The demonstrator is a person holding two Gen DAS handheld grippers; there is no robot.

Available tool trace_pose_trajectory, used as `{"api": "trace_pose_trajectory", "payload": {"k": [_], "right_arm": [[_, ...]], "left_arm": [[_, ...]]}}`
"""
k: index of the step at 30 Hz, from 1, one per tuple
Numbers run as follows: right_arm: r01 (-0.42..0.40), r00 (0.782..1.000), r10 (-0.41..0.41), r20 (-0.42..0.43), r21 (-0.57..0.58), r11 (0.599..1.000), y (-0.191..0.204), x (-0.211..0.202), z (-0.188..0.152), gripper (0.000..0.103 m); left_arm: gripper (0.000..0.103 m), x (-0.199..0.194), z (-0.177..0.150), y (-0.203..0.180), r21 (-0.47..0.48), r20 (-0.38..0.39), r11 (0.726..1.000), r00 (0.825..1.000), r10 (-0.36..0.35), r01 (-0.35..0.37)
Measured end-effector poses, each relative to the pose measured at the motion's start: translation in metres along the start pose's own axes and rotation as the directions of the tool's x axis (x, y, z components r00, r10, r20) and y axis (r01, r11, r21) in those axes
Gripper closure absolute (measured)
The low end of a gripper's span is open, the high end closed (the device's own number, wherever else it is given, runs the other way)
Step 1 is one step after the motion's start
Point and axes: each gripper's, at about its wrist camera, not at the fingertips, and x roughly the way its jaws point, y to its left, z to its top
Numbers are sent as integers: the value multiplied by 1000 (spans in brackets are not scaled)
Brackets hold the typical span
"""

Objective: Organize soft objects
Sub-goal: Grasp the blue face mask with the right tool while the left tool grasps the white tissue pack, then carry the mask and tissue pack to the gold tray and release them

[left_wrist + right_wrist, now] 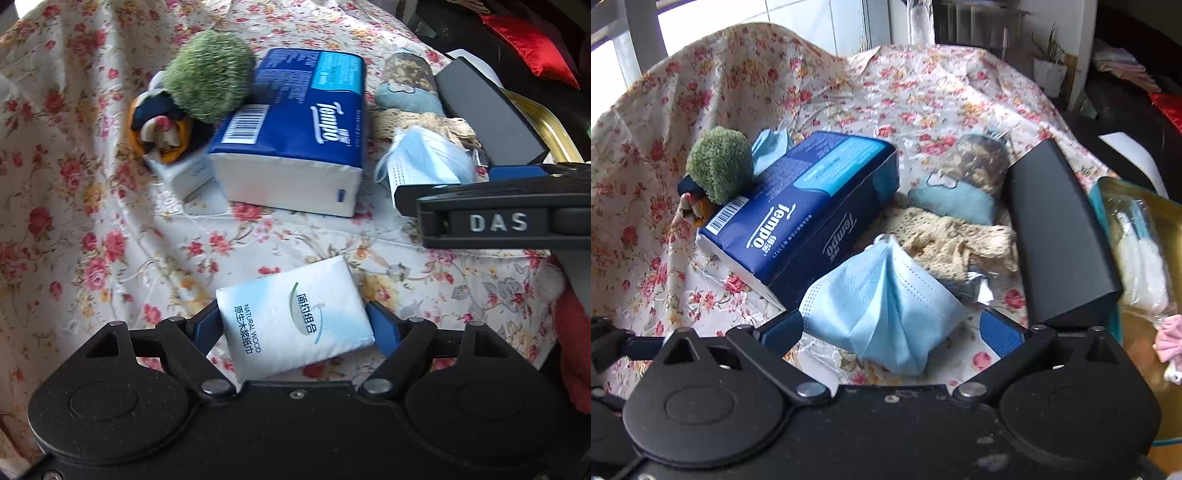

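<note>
On the desk's floral cloth [74, 206], seen from the left wrist, a green fuzzy ball [208, 75] sits at upper left atop a dark-and-orange plush toy [159, 129], touching the blue Tempo tissue pack [295, 133] at centre. Lower centre, the left hand-held gripper [295, 325] straddles a small white tissue packet [291, 314], its blue pads at the packet's sides; whether they press it cannot be told. From the right wrist, the right hand-held gripper [892, 332] stands wide open around a blue face mask [882, 302], pads apart from it. A cream lace cloth [953, 240] lies just behind, and a black box [1060, 240] stands at right.
</note>
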Motion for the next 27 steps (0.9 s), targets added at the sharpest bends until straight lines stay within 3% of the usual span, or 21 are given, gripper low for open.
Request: {"api": "trace_pose_trajectory", "payload": {"k": [4,9,12,20,27], "right_arm": [[-6,1000,6,-14,23,1000,0,12,3,1],[-12,1000,13,-11,34,999,-2,10,2,39],[-32,999,32,4,54,998,-7,2,0,51],[-82,994,72,84,122,989,-19,-32,0,55],[-74,983,50,174,136,988,-30,-65,5,55]], "left_arm": [[26,-1,0,3,-12,-2,1000,1000,0,0],[26,-4,2,0,-7,4,1000,1000,-8,8],[26,-5,3,-2,2,8,1000,1000,-9,9],[26,-14,8,-9,18,27,1000,999,-16,16],[26,-33,20,-23,39,78,999,996,-35,32]]}}
